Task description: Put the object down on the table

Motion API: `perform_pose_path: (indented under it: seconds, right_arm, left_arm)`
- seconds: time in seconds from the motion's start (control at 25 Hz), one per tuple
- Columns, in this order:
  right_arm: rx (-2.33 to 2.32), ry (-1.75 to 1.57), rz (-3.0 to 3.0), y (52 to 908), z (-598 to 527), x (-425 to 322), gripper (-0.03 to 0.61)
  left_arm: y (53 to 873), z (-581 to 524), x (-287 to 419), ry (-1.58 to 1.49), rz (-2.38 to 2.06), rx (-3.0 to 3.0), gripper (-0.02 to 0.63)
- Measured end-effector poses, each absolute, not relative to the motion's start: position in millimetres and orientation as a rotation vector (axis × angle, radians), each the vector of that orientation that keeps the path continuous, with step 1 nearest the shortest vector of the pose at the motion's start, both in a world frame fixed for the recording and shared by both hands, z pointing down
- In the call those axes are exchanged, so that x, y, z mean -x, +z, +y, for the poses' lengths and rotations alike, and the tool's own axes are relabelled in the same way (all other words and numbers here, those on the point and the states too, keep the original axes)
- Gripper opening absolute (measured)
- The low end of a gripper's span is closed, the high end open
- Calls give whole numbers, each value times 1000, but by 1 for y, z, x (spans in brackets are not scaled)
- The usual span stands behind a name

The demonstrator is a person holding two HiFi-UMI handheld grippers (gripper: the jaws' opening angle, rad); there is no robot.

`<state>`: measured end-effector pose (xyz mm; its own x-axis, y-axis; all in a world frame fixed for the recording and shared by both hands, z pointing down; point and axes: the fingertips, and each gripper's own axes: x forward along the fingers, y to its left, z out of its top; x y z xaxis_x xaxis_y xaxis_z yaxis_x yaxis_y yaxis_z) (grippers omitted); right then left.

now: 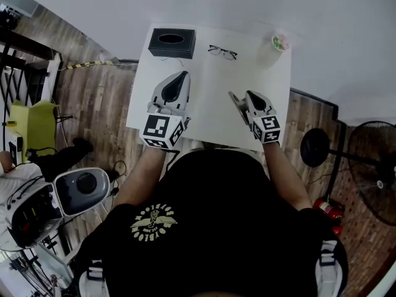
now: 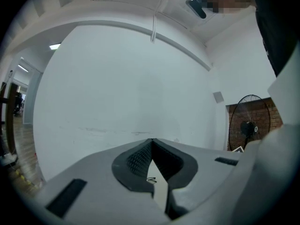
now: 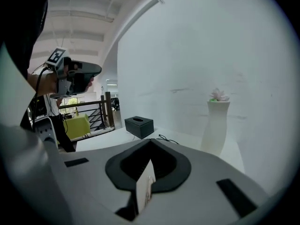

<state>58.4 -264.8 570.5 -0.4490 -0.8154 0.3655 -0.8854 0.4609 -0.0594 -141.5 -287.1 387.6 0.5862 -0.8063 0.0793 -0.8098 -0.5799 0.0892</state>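
The left gripper (image 1: pixel 179 79) is held over the near left part of the white surface (image 1: pixel 210 85). In the left gripper view its jaws meet at the tips with nothing clamped between them (image 2: pixel 152 142); the narrow gap lower down shows only the surface beyond. The right gripper (image 1: pixel 249 98) is held toward the near right edge of the surface. In the right gripper view its jaws are closed (image 3: pixel 150 142) on a thin white card (image 3: pixel 146 184), which stands edge-on between the pads and projects back toward the camera. In the head view the card (image 1: pixel 237 104) shows as a grey sliver on the gripper's left flank. Whether the card touches the surface cannot be determined. A black tissue box (image 1: pixel 172 42) occupies the far left corner. A pair of glasses (image 1: pixel 223 52) lies along the far edge, near its middle. A pale vase with flowers (image 1: pixel 280 42) stands at the far right corner.
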Motion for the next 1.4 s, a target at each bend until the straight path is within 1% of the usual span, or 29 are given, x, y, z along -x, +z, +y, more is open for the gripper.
perform_pose_path:
  seconds: [0.16,0.4,0.68,1.16,1.4]
  right_arm:
    - [-1472,341,-2435,557,-264,-53,2]
    - [-1534,356,-2446,530,-260,-51,2]
    - [-1588,291,-2464,492,-255,-48,2]
    - [-1648,231,-2506,434,-238,-36,2]
    - [-1650,207,-2514,413,-230,-44,2]
  left_arm:
    - [383,-290,139,-1,-1325,-2714,6]
    - [383,-294,139,28,-1314,-2765,6]
    - [387,-296,142,61,-1299,-2766,6]
    - [384,-289,159,28,-1317,-2747,6]
    - [382,-284,153,18,-1324,-2736,6]
